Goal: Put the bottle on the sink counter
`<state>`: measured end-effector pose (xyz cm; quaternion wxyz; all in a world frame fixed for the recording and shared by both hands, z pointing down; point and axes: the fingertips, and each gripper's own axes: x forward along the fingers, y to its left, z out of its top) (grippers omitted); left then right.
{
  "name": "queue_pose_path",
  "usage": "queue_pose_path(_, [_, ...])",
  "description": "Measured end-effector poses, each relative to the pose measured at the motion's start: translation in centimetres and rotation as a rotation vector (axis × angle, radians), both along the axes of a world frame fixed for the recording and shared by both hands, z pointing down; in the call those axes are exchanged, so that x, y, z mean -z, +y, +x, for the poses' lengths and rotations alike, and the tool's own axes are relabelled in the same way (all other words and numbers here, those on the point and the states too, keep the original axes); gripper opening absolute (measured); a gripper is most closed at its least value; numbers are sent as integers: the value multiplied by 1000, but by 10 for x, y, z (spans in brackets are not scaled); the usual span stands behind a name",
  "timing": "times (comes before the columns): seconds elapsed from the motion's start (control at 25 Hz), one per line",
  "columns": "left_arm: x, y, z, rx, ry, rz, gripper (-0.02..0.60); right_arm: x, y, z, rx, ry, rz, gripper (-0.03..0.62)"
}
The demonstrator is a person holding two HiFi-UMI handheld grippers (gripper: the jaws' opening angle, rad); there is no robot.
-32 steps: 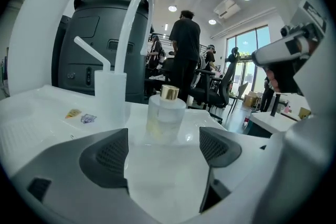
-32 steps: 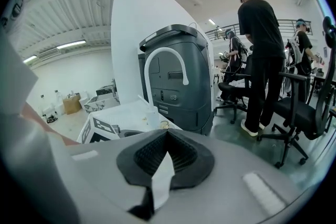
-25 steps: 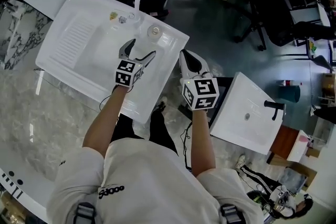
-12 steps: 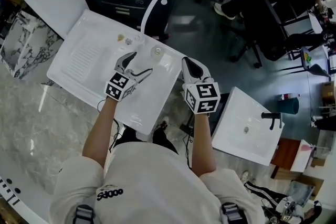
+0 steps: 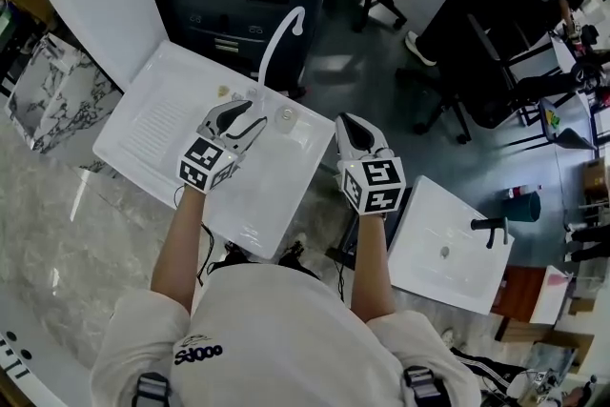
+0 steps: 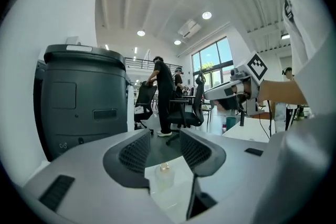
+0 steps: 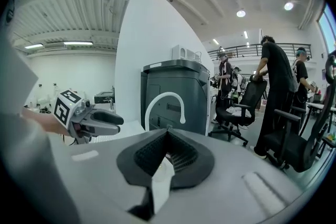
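below, white sink counter (image 5: 152, 124), bottle (image 5: 284, 116), office chairs (image 6: 190, 110)

Left gripper (image 5: 255, 113) jaws just closing, empty, right gripper (image 5: 343, 119) jaws together

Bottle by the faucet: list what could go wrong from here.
1. The bottle stands free on the sink, near its far edge. A bump could send it off onto the floor.
2. The left gripper hangs right beside the bottle, and its fingers have just been closing on nothing. A stray swing could topple the bottle.
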<state>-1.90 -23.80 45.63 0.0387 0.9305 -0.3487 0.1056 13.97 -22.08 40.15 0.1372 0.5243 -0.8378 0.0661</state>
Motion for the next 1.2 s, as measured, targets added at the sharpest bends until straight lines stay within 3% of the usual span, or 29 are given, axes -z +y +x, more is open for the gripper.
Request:
queue_pose_path(0.48, [75, -6, -13, 85, 5, 116, 7, 57, 1, -17, 83, -20, 89, 9])
queue_pose_path(1.2, [181, 18, -8, 53, 2, 295, 6, 128, 12, -32, 140, 5, 223, 9])
